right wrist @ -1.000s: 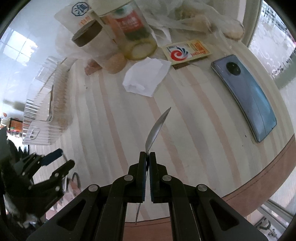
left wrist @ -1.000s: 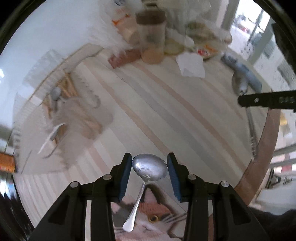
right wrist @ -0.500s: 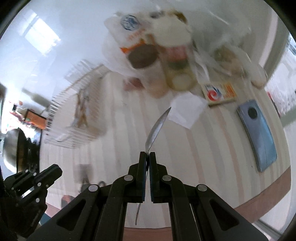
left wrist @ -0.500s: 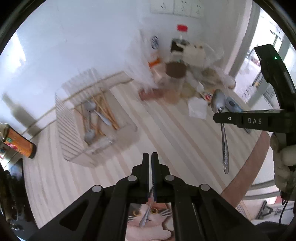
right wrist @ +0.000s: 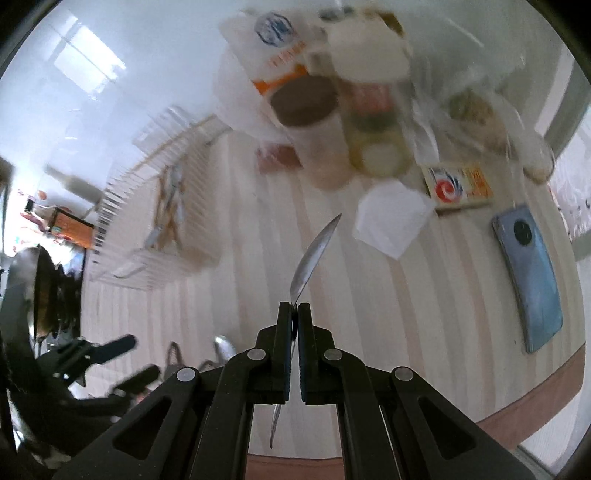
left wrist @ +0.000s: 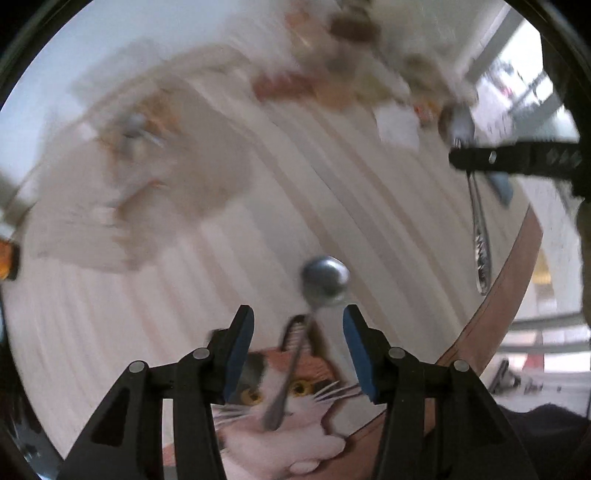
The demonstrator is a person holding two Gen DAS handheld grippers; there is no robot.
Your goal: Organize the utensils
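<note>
**Two spoons, one held, one lying loose**

Little writing can be read. A flat packet with a red-and-blue swirl logo is seen on the striped table, but its lettering is smeared; a blue round emblem on a white bag is likewise illegible. A blue phone lies face down near the table edge.

Much of the left wrist view is blurred: the clear rack at the far left is reduced to a pale smudge there, and the utensils inside it cannot be counted in either view. The jars behind are smeared too.

The right gripper is clamped on a metal spoon, seen edge-on, bowl forward, handle tip hanging below the fingers. In the left view that spoon is seen hanging from the gripper.

The left gripper is released, its jaws having just been opening. A second spoon lies between and beyond them, untouched, its handle across a cat-printed mat.
</note>
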